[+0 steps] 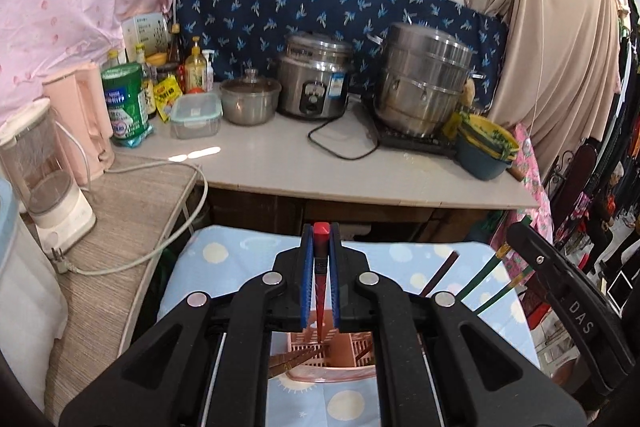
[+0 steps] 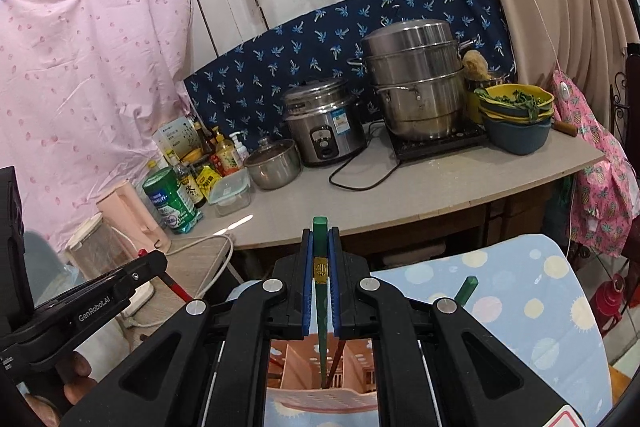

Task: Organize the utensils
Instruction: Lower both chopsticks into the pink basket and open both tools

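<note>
My left gripper (image 1: 321, 239) is shut on a red chopstick (image 1: 321, 291). The chopstick runs down between the blue pads into a pink slotted utensil holder (image 1: 352, 351) below the jaws. Brown chopsticks (image 1: 296, 359) lean in that holder. My right gripper (image 2: 320, 243) is shut on a green chopstick (image 2: 320, 303) with a gold band, its lower end inside the pink holder (image 2: 296, 359). Another green chopstick (image 2: 466, 289) sticks up to the right. The holder stands on a light-blue dotted cloth (image 2: 520, 287). The right wrist view shows the other gripper (image 2: 100, 291) at its left.
Just beyond the cloth is a grey counter (image 1: 304, 163) with a rice cooker (image 1: 314, 83), a tall steel steamer (image 1: 424, 83), stacked bowls (image 1: 486, 147), a small pot, bottles and a black cable. A blender (image 1: 44, 171) and a white cord lie on the side table at left.
</note>
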The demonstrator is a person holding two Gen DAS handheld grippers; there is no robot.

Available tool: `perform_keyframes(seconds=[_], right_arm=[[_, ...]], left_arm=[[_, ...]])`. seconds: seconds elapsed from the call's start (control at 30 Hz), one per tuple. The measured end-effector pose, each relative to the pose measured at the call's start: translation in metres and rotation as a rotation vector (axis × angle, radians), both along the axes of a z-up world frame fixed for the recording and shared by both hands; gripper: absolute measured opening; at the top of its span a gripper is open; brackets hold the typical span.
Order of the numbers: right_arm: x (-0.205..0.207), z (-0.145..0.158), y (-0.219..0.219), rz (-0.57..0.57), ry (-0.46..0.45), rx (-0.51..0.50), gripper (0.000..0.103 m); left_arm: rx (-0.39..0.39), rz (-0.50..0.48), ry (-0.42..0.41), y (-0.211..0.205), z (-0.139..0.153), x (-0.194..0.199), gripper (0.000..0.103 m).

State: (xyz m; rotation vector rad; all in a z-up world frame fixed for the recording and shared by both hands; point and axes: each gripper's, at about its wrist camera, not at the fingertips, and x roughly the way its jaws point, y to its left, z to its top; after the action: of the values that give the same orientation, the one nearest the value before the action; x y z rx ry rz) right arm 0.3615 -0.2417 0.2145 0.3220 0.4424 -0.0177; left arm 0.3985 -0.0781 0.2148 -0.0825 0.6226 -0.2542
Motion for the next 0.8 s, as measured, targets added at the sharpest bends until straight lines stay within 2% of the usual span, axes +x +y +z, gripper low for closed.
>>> perform_keyframes(seconds=[0.27,0.33,0.37,0.43,0.53,0.8], right_arm=[[0.004,-0.026,-0.001,0.006,0.058,-0.011,0.008],[0.002,-0.029,-0.002,0.001,0.058,-0.012,0.018],[-0.001,-0.030,-0.001,-0.004,0.056,-0.016,0.021],[-0.005,-0.029,-0.001,-0.009,0.049,-0.019,0.028],[-0.013,-0.025,-0.001,-0.016,0.034,-0.023,0.032],[-0.049,-0.007,-0.004,-0.030,-0.015,-0.028,0.040]], left_arm=[[0.002,-0.005,0.024,-0.001,-0.021,0.005,0.008],[0.003,-0.002,0.005,-0.002,-0.020,0.001,0.008],[0.008,0.002,-0.004,-0.002,-0.020,-0.001,0.010],[0.012,0.003,-0.010,-0.003,-0.019,-0.003,0.022],[0.012,0.015,-0.026,-0.001,-0.015,-0.010,0.037],[0.002,0.030,-0.050,0.010,-0.005,-0.037,0.038]])
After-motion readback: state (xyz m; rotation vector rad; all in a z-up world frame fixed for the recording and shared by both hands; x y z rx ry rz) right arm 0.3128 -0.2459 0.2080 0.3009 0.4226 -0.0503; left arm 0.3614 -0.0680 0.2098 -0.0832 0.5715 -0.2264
